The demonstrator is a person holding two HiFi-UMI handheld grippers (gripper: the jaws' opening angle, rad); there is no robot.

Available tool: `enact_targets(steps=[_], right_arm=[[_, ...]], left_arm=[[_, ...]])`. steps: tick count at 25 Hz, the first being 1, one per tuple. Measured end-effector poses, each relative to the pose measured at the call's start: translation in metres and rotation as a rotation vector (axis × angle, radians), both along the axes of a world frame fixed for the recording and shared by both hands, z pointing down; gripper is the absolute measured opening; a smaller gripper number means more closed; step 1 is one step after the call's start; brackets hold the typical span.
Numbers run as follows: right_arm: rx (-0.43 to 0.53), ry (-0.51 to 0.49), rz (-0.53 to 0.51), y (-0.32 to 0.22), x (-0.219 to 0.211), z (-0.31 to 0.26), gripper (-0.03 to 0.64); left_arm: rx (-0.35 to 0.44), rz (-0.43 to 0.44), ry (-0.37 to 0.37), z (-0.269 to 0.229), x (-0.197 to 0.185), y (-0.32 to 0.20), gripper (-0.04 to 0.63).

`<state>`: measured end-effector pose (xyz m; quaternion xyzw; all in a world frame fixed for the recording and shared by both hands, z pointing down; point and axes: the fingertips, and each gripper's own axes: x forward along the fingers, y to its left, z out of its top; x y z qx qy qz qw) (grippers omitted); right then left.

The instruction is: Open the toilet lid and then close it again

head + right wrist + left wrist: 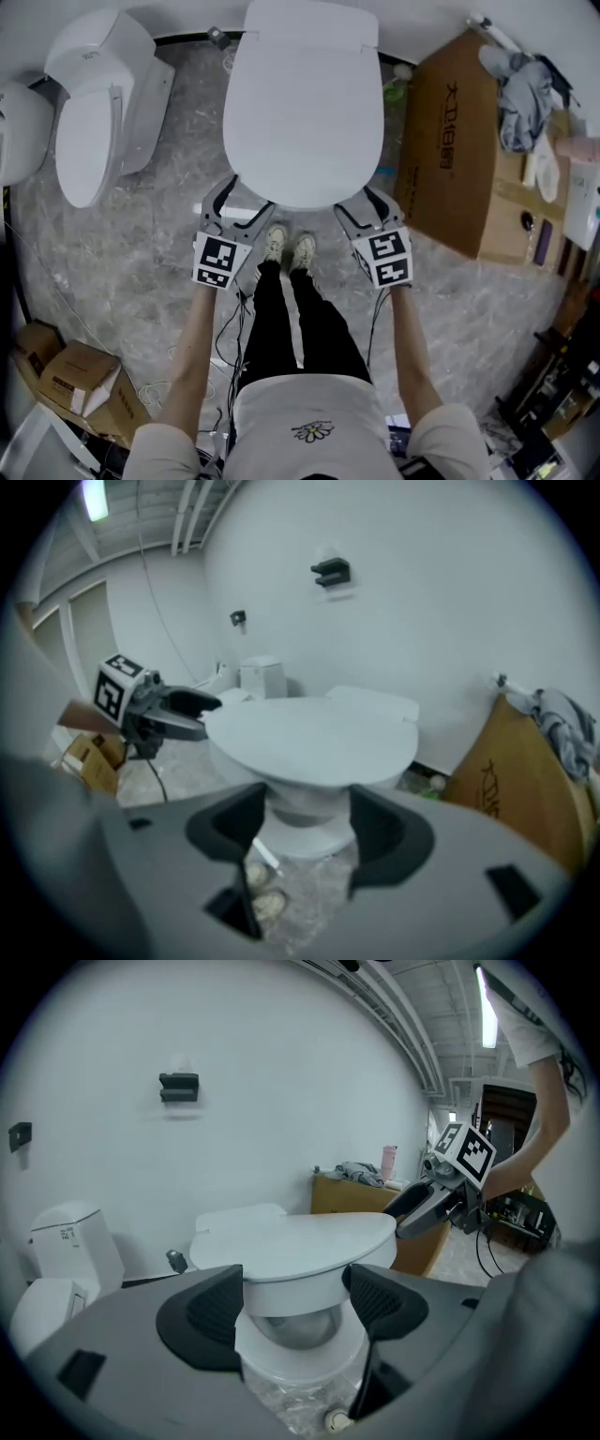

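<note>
The white toilet lid (302,103) fills the top middle of the head view, its front end lifted off the bowl (298,1340), whose dark inside shows in the gap beneath. My left gripper (239,208) is at the lid's front left edge and my right gripper (364,208) at its front right edge. In the left gripper view the lid (300,1241) spans the space between the wide-apart jaws of the left gripper (292,1302). The right gripper (305,822) also stands wide, with the lid (314,738) just beyond its pads. Neither pair of pads visibly clamps the lid.
A second white toilet (94,112) stands at the left. A large cardboard box (459,150) with clothes on it sits close on the right. Smaller boxes (75,380) lie at the lower left. Cables trail over the marbled floor (159,253) by the person's shoes (289,246).
</note>
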<state>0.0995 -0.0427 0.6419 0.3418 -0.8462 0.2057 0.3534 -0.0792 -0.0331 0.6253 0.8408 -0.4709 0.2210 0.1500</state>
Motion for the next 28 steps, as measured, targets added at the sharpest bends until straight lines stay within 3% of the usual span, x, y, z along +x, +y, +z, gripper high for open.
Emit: enact_targets(steps=[6, 10, 13, 22, 28], right_arm=[[0.060, 0.098, -0.108, -0.020, -0.006, -0.040, 0.287], [0.042, 0.021, -0.101, -0.013, -0.007, -0.040, 0.292], [0.104, -0.023, -0.065, -0.026, -0.005, -0.050, 0.296], [0.097, -0.112, 0.028, -0.057, -0.002, -0.095, 0.296], [0.132, -0.183, 0.104, -0.093, -0.003, -0.137, 0.296]], left_arm=[[0.007, 0.035, -0.010, -0.038, 0.005, -0.019, 0.359], [-0.002, 0.137, -0.048, -0.044, 0.018, -0.014, 0.359], [0.030, 0.102, 0.008, -0.052, 0.016, -0.026, 0.359], [0.155, 0.096, 0.009, -0.111, 0.016, -0.060, 0.357], [0.251, -0.005, 0.039, -0.157, 0.000, -0.090, 0.356]])
